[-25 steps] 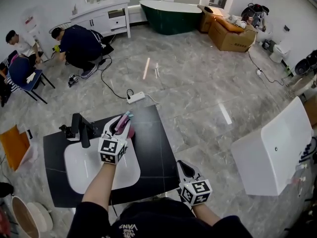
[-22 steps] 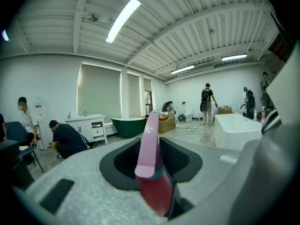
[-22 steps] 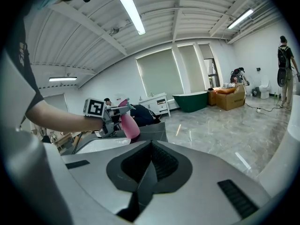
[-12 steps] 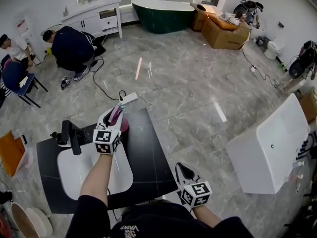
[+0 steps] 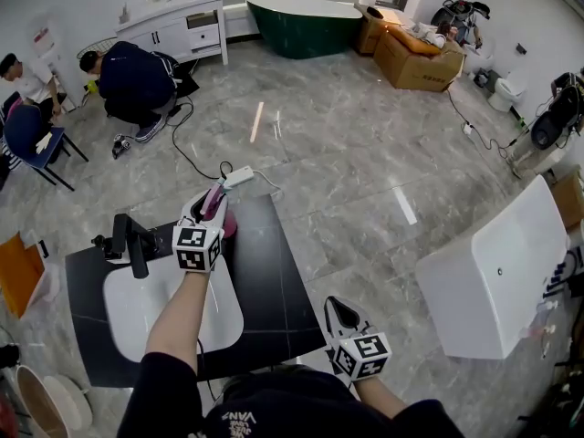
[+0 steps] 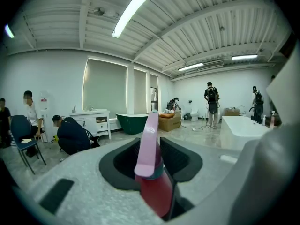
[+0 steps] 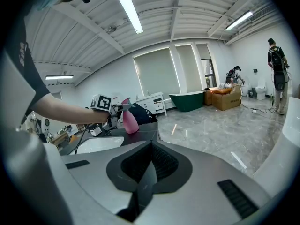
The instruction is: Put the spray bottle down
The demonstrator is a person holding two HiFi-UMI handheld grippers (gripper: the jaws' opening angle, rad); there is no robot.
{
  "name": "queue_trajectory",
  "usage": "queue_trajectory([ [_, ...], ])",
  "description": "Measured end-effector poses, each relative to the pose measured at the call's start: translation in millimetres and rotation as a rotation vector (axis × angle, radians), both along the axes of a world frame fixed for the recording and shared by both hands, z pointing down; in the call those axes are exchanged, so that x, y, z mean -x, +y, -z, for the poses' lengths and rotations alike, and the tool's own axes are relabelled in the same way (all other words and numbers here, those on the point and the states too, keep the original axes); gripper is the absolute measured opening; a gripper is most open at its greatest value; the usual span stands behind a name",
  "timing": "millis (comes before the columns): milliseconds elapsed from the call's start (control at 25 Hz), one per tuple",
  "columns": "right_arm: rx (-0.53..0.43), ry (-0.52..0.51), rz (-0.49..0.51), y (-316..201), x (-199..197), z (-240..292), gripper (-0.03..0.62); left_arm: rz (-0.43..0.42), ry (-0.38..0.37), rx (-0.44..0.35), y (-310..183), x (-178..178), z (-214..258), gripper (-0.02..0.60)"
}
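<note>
The left gripper pinches the pink bottle near its top between its jaws, over the far right corner of the black tabletop, just beyond the sink. The right gripper hangs off the tabletop's near right corner, its jaws pressed together on nothing.

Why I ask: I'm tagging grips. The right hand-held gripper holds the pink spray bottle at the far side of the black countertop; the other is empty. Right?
No, the sides are swapped. The left hand-held gripper holds the pink spray bottle at the far side of the black countertop; the other, the right hand-held gripper, is empty. The left gripper view shows the bottle between its jaws.
</note>
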State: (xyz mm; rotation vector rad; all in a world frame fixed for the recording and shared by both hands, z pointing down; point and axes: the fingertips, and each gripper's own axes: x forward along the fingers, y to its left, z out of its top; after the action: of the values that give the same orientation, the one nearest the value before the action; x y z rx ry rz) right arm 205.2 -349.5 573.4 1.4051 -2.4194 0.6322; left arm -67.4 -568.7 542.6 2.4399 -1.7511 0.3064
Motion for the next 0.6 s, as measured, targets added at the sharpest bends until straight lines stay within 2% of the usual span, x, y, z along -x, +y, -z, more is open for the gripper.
queue_trajectory([
  [280,-0.012,0.001,-0.009,3,0,8,0.0,-0.013,0.007,0.067,-1,1,-6,0.158],
  [400,-0.017,0.004,-0.017,7,-1,9,0.0,-0.021,0.031,0.081,3,0,-8,0.223],
  [600,-0.023,0.004,-0.019,16,3,13,0.0,-0.025,0.06,0.087,16,2,-3,0.298],
])
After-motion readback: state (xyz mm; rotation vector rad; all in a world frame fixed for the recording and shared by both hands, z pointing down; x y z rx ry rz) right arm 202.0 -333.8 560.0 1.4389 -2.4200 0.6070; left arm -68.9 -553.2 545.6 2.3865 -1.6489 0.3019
